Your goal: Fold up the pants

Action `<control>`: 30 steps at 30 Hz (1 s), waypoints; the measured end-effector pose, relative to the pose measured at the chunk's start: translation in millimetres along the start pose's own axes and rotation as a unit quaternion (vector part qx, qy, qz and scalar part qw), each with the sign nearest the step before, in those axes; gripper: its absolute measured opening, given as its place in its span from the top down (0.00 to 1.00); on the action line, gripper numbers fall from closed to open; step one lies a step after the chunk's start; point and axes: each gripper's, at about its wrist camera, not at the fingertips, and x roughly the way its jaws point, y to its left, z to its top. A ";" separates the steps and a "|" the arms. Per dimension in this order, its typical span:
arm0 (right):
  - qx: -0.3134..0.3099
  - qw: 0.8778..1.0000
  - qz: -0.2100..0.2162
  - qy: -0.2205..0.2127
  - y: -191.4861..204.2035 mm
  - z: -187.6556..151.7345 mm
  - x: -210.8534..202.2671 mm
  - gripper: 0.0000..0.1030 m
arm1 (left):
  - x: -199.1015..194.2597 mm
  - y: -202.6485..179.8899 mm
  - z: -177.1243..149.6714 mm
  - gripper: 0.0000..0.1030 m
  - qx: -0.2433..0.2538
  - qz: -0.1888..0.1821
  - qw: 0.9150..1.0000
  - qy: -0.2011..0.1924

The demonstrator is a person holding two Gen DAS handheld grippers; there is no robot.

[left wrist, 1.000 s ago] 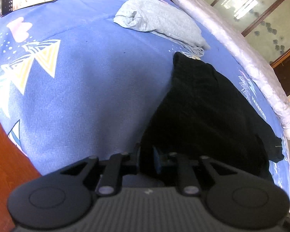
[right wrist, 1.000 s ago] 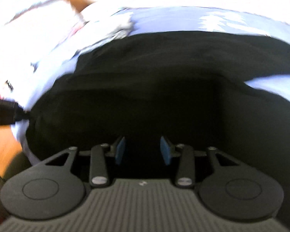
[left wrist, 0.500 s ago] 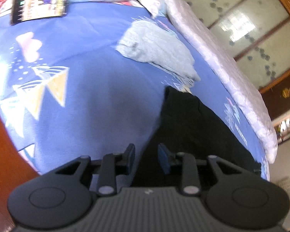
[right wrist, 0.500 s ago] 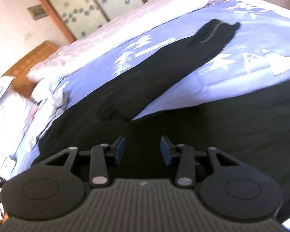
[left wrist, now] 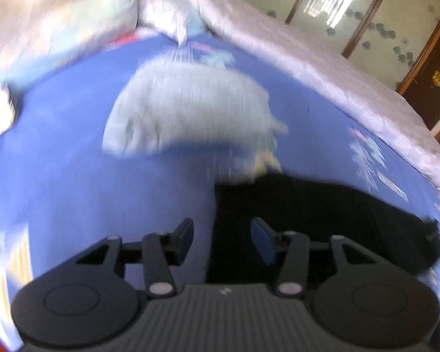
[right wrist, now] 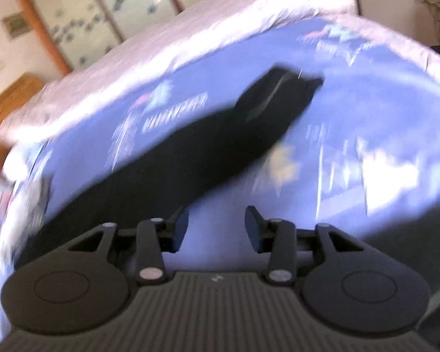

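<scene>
Evidently the black pants (left wrist: 322,217) have just been let go: the left gripper (left wrist: 221,242), pinched on their near edge a second ago, has been opened and lifted, nothing between its jaws. The right gripper (right wrist: 217,228) is likewise parted and empty, raised off the cloth. The pants are left stretched long across the blue bedsheet (left wrist: 88,190), just below a grey garment (left wrist: 187,111); a fold seems finished, a fresh grip needed.

Black pants (left wrist: 322,205) lie on a blue bedsheet (left wrist: 88,176) printed with pale triangle motifs, beside a light grey-blue folded garment (left wrist: 187,111) and a pale lilac quilt (left wrist: 322,67).
</scene>
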 end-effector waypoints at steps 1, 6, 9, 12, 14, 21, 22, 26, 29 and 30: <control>0.013 1.000 -0.007 -0.007 -4.8 23.0 11.6 0.51 | 9.0 -6.3 10.0 0.56 0.008 0.007 1.000 -0.009; 0.103 0.994 -0.038 -0.017 -32.8 128.1 95.8 0.43 | 54.1 -42.4 28.6 0.45 0.100 0.061 0.992 -0.053; 0.104 0.991 -0.087 -0.009 -34.3 165.7 149.1 0.42 | 86.7 -60.5 21.9 0.32 0.200 0.060 0.976 -0.065; 0.096 0.987 -0.133 0.004 -35.2 186.3 196.8 0.42 | 112.3 -74.8 4.8 0.24 0.315 0.042 0.946 -0.069; 0.082 0.983 -0.161 0.013 -34.8 192.8 222.6 0.41 | 124.8 -80.6 0.5 0.23 0.353 0.028 0.934 -0.052; -0.015 0.959 -0.278 0.054 -38.7 185.1 276.4 0.82 | 146.9 -72.0 4.4 0.94 0.344 -0.020 0.939 0.009; -0.019 0.961 -0.274 0.044 -39.6 182.7 272.3 0.85 | 143.8 -75.4 2.1 0.95 0.353 -0.012 0.936 0.003; 0.022 0.969 -0.247 -0.021 -43.3 182.0 229.1 0.88 | 122.9 -83.7 -1.3 0.95 0.358 -0.002 0.933 -0.027; 0.053 0.973 -0.215 -0.058 -45.5 183.1 178.8 0.88 | 85.2 -83.6 6.2 0.95 0.334 -0.021 0.940 -0.063; 0.063 0.975 -0.201 -0.070 -48.2 182.8 158.0 0.88 | 67.7 -84.1 5.4 0.95 0.332 -0.030 0.940 -0.076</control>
